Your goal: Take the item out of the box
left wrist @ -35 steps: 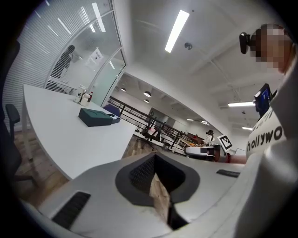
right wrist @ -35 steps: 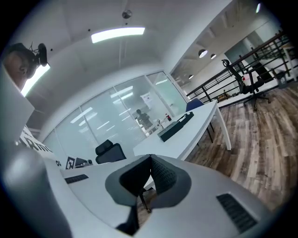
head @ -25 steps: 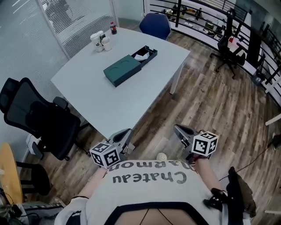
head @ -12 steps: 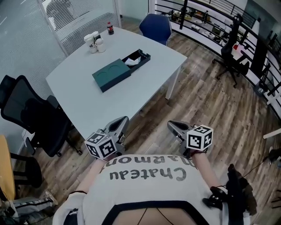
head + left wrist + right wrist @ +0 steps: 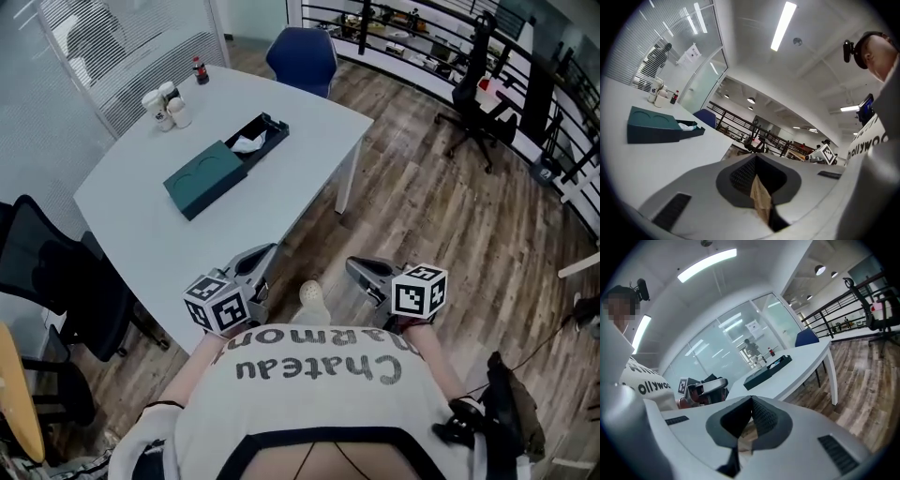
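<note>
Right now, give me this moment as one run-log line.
left gripper: shut, empty | right gripper: shut, empty | green box: on table, tray slid out | white item: in tray, untouched

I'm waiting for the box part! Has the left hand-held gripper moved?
Yes. The left hand-held gripper has come forward, closer to the table and the green box.

You stand on a wood-plank floor facing a pale table, with a blue chair at its far end, a black office chair on your left, a glass wall with blinds beyond, and a strip light on the white ceiling.
</note>
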`<state>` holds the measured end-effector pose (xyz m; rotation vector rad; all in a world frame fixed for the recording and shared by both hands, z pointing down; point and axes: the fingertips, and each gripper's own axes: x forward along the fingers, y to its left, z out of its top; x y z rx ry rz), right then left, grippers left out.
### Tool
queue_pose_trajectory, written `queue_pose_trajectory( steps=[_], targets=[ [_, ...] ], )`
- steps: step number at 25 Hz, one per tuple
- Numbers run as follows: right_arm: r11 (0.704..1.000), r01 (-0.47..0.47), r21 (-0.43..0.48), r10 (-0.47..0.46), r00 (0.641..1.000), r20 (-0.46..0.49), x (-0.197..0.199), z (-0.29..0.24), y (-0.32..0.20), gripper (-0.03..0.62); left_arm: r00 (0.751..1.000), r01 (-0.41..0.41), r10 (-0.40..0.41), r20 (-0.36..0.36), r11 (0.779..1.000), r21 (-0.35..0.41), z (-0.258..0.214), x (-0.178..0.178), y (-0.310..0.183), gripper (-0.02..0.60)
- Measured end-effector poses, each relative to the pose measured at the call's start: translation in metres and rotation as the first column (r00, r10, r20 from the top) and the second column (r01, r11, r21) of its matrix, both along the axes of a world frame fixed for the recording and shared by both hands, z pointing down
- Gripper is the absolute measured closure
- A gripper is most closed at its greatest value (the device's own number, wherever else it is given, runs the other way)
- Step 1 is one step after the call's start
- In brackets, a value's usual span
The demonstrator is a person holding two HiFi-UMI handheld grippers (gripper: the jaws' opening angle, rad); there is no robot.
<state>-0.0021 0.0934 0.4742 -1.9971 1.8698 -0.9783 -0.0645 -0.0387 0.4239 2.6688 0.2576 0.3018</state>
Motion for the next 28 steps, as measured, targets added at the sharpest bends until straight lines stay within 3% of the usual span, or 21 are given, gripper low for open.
queue_pose_trajectory(
  steps=[10, 16, 23, 28],
  targets=[
    [0.995, -0.096, -0.004, 0.096, 0.995, 0.007, 0.111, -0.001, -0.005, 0.595, 0.995, -0.104, 0.103, -0.016, 0.994, -0.034, 0.007, 0.140, -0.018, 0.594],
    [0.991, -0.134, -0.001, 0.134, 0.991, -0.013, 0.183, -0.014, -0.025, 0.595, 0.992, -0.119, 0.117, -0.036, 0.992, -0.037, -0.001, 0.209, -0.044, 0.594],
    [0.993, -0.118, 0.002, 0.118, 0.993, -0.032, 0.239, -0.019, -0.056, 0.595, 0.997, -0.070, 0.068, -0.034, 0.997, -0.045, 0.000, 0.258, -0.084, 0.594],
    [0.996, -0.088, -0.004, 0.088, 0.996, 0.000, 0.253, -0.012, -0.075, 0.595, 0.999, -0.039, 0.039, -0.018, 0.998, -0.044, 0.002, 0.262, -0.097, 0.594]
  ],
)
